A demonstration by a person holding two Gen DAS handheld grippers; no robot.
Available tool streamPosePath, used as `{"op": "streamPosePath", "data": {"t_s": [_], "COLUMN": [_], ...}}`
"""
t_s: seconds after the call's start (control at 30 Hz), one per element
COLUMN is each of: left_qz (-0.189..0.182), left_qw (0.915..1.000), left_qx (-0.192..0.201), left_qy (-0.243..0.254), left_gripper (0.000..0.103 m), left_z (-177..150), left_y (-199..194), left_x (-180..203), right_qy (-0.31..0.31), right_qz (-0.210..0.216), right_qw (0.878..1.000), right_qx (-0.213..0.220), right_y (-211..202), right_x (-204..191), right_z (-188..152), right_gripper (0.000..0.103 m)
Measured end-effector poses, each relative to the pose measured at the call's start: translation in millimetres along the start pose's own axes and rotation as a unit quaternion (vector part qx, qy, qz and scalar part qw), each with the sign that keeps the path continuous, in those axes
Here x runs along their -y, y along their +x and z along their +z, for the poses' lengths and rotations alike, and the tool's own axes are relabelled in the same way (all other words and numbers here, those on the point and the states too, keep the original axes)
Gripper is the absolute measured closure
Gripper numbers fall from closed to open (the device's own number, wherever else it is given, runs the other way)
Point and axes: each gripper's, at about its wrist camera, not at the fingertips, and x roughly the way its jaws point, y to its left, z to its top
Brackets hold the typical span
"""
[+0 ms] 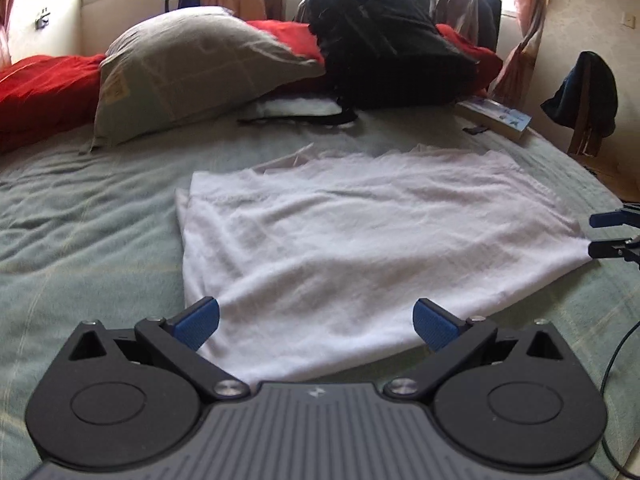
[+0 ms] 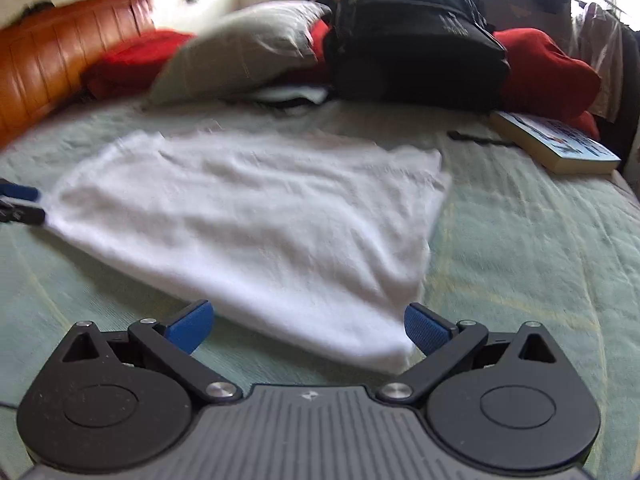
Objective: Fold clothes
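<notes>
Both the left gripper (image 1: 316, 324) and right gripper (image 2: 307, 328) are spread wide at the white towel's (image 1: 360, 248) near corners on the bed (image 1: 88, 240).

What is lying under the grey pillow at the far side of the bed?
Under the grey pillow a red blanket shows at its left, and a white cloth sticks out at its right, beside the black backpack. How far they reach underneath is covered.

The bed (image 1: 100, 240) wears a pale green blanket. A white garment (image 1: 360, 248) lies centrally; a grey pillow (image 1: 192, 64), black backpack (image 1: 384, 40) at twelve o'clock, a book (image 2: 556, 144) at two.
</notes>
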Motion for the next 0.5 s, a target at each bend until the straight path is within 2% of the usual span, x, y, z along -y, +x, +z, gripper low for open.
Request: {"op": "streamPosePath", "data": {"t_s": [0.13,0.2,0.27,0.33,0.43,0.5], "left_qz": [-0.020,-0.024,-0.014,0.000,-0.001,0.026], "left_qw": [0.9997,0.9993,0.9985,0.9970,0.9960,0.9962], "left_qx": [0.014,0.004,-0.012,-0.027,-0.021,-0.024], "left_qy": [-0.009,-0.029,-0.051,-0.072,-0.087,-0.080], "left_gripper": [0.001,0.001,0.001,0.001,0.001,0.001], "left_z": [27.3,31.7,30.5,26.9,24.0,27.3], "left_y": [28.0,48.8,66.7,81.7,83.8,83.6], "left_x": [-1.5,-8.4,-18.1,-29.1,-39.4,-40.8], "right_qy": [-0.005,0.001,0.012,0.029,0.041,0.035], "right_qz": [0.029,0.034,0.040,0.024,0.032,0.031], "right_qw": [0.999,0.999,0.999,0.999,0.998,0.999], "right_qx": [0.028,0.013,-0.008,-0.036,-0.018,-0.019], "right_y": [17.2,35.5,52.7,64.8,53.8,44.5], "right_x": [1.4,4.9,10.1,18.8,26.3,21.8], "right_z": [33.8,39.0,37.6,27.0,4.2,-3.5], "right_gripper": [0.000,0.000,0.000,0.000,0.000,0.000]}}
